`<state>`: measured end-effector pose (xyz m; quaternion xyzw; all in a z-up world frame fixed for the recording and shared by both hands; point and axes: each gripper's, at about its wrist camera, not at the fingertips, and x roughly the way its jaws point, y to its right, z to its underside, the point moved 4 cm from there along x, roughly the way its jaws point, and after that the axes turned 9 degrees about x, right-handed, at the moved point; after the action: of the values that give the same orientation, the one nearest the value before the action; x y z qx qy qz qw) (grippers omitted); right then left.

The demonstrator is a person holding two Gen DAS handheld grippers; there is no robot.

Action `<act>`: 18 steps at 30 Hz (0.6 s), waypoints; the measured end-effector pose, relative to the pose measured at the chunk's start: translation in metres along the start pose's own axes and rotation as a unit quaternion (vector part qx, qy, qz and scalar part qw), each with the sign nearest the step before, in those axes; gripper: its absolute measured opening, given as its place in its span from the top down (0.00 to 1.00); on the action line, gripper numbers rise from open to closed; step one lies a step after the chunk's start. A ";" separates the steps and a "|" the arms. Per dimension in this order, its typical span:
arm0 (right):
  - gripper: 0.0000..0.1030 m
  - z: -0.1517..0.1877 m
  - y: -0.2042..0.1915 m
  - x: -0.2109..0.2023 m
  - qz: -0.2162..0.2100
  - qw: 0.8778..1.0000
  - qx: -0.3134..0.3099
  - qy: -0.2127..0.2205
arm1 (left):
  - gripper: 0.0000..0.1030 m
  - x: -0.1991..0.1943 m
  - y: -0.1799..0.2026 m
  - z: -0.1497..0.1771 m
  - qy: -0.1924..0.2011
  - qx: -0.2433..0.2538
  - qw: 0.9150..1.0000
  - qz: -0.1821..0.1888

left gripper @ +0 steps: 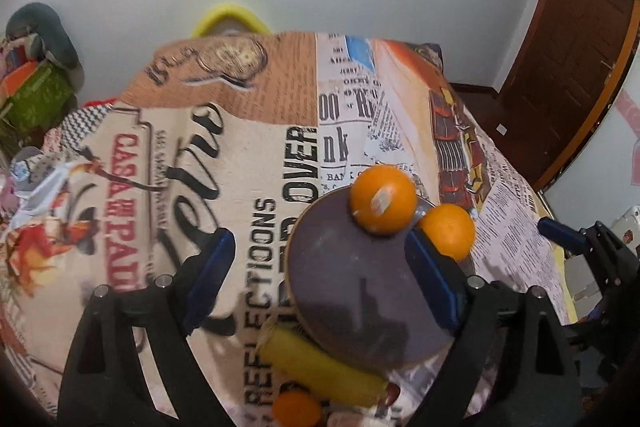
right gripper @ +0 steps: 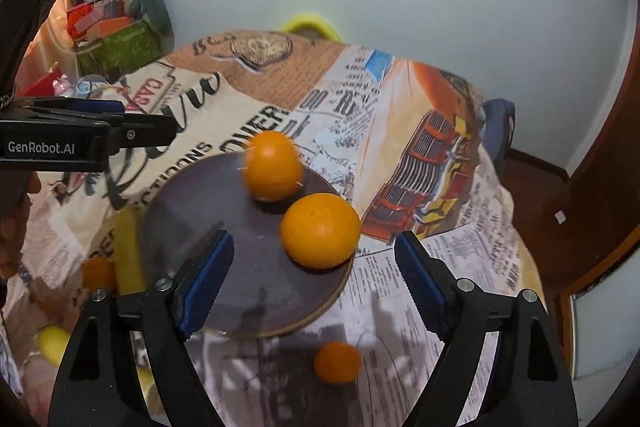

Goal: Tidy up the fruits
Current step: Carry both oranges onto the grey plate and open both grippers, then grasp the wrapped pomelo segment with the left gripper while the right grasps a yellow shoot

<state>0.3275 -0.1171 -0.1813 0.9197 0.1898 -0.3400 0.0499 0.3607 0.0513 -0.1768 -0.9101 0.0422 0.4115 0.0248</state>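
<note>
A round dark plate [left gripper: 352,291] [right gripper: 224,227] lies on the printed tablecloth. Two oranges sit on its far side: one with a pale sticker [left gripper: 383,199] [right gripper: 272,166], blurred in the right wrist view, and one at the rim [left gripper: 448,231] [right gripper: 320,231]. A banana [left gripper: 320,367] [right gripper: 128,251] lies at the plate's near-left edge, with a small orange [left gripper: 297,409] [right gripper: 98,273] beside it. Another small orange [right gripper: 337,363] lies on the cloth in front of the plate. My left gripper [left gripper: 324,275] is open and empty above the plate. My right gripper [right gripper: 312,275] is open and empty, just behind the rim orange.
The cloth-covered table [left gripper: 240,147] drops off at the far and right edges. A yellow chair back [left gripper: 230,17] stands behind it. Cluttered boxes [right gripper: 116,35] stand at the far left. A brown door [left gripper: 580,47] is at the right. Another banana end [right gripper: 52,343] shows at lower left.
</note>
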 end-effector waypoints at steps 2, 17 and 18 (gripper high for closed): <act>0.20 0.002 -0.003 -0.013 -0.001 1.000 -0.001 0.009 | 0.15 -0.017 -0.001 0.006 0.007 0.004 1.000 -0.008; 0.19 0.062 -0.021 -0.063 -0.017 1.000 0.003 -0.006 | 0.12 -0.082 -0.001 0.108 -0.013 0.043 0.998 -0.044; 0.19 0.068 -0.023 -0.063 -0.018 1.000 0.005 -0.010 | 0.12 -0.081 -0.002 0.115 -0.017 0.044 0.998 -0.046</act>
<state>0.2333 -0.1310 -0.1917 0.9130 0.2041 -0.3507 0.0414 0.2219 0.0665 -0.1914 -0.9018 0.0173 0.4235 0.0842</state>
